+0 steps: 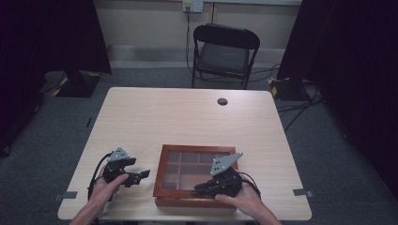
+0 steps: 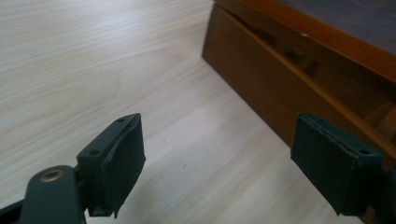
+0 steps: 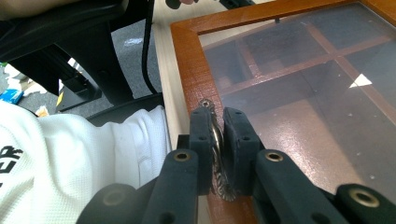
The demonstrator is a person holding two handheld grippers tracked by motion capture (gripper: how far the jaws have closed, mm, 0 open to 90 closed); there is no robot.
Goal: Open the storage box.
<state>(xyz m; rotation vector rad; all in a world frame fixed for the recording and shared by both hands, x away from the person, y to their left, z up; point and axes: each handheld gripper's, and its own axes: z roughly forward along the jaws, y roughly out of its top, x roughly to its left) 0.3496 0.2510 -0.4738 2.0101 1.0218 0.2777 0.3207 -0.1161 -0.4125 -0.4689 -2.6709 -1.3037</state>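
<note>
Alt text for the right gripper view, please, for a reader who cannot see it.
The right gripper has its two black jaws shut on a small metal clasp at the front edge of a wooden box. The box's glass lid is down, showing wooden dividers beneath. A white sleeve sits at the left.

Looks like a lab or recording studio room set up for data capture. Pale wood-grain bench (image 1: pixel 187 117) at centre on grey carpet (image 1: pixel 328 154). Black curtains (image 1: pixel 47 37) hung at 10 and 2 o'clock, with yellow-and-black taped stand bases (image 1: pixel 75 84) beneath them. Empty black folding chair (image 1: pixel 224 52) at 12 o'clock against a plain wall, a wall socket (image 1: pixel 192 5) above it with a cable hanging down. More cables (image 1: pixel 300 108) trailing across the floor at 2 o'clock. Tape markers (image 1: pixel 302 192) stuck on the carpet at 4 and 8 o'clock beside the bench.
</note>
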